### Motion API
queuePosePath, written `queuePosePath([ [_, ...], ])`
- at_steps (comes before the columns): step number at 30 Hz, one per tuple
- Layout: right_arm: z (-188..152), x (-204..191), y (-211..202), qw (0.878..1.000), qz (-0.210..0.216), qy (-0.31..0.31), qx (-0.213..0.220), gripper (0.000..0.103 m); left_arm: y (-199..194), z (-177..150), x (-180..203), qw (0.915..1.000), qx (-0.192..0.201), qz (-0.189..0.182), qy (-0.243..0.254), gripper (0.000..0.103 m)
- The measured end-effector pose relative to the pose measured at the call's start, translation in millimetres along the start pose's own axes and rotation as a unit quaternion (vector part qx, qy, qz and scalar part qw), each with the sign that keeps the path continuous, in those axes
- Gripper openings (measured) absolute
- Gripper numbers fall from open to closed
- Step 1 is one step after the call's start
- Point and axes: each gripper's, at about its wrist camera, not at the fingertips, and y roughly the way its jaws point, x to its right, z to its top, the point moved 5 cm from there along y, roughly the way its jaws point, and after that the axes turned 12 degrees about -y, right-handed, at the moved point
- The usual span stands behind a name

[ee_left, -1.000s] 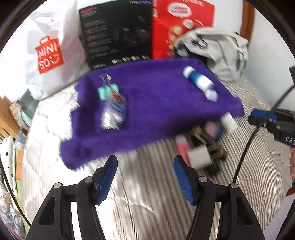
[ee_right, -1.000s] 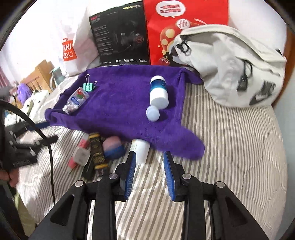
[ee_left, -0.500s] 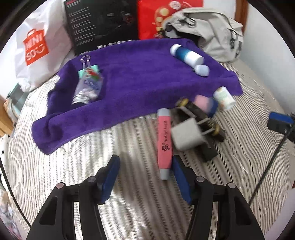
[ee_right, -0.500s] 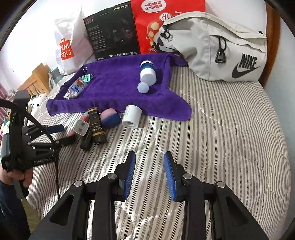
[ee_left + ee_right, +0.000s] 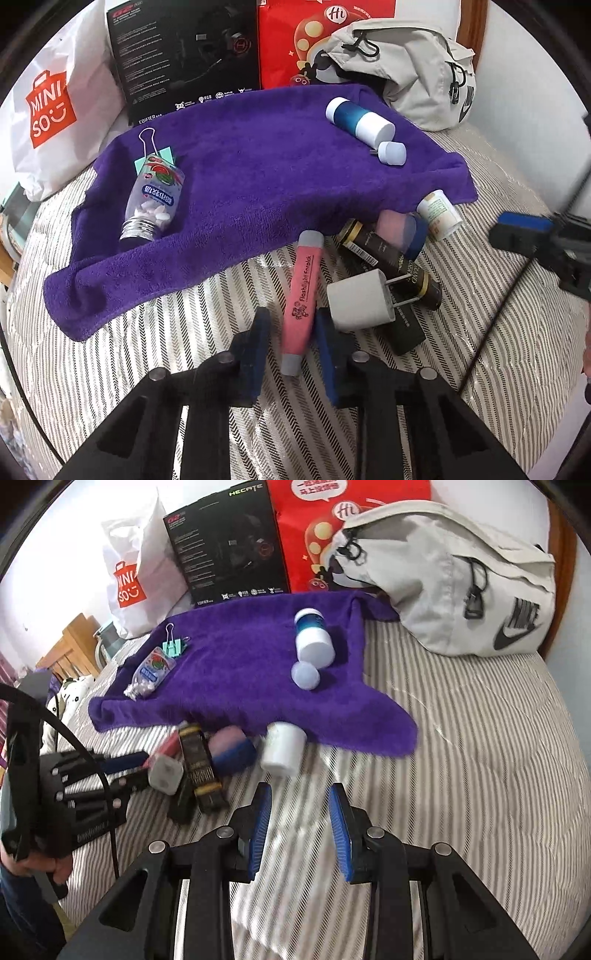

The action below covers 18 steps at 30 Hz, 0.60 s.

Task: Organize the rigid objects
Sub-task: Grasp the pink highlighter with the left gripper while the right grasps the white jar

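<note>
The pink tube (image 5: 301, 295) lay on the striped bed, just below the purple towel (image 5: 258, 177). The left gripper (image 5: 291, 354) was placed around its near end, not yet squeezed shut. The white plug (image 5: 360, 304) beside it could be bumped. The right gripper (image 5: 301, 827) was held open and empty. The pile was blurred.

towel (image 5: 258, 177) on bed (image 5: 498, 369); bottle (image 5: 360, 120) and binder clip (image 5: 155, 151) on towel; flashlight (image 5: 301, 295) and charger (image 5: 360, 304) before it.
</note>
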Motion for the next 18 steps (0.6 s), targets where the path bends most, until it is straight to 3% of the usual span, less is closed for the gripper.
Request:
queuePosePath([
  [7, 23.5, -8.6, 30.1, 1.0, -0.002, 0.001, -0.014, 0.033, -9.0, -7.9, -16.8, 0.9999, -0.003, -0.005, -0.01, 0.017],
  [13, 25.7, -7.4, 57.5, 0.999, -0.024, -0.001, -0.037, 0.033, -13.3, -11.8, -28.3, 0.9997, -0.001, -0.013, -0.019, 0.017],
  [18, 27.3, -9.5, 59.3, 0.999, -0.038, -0.009, -0.031, 0.031, -11.2, -8.5, -25.1, 0.9998, 0.007, -0.011, -0.013, 0.017],
])
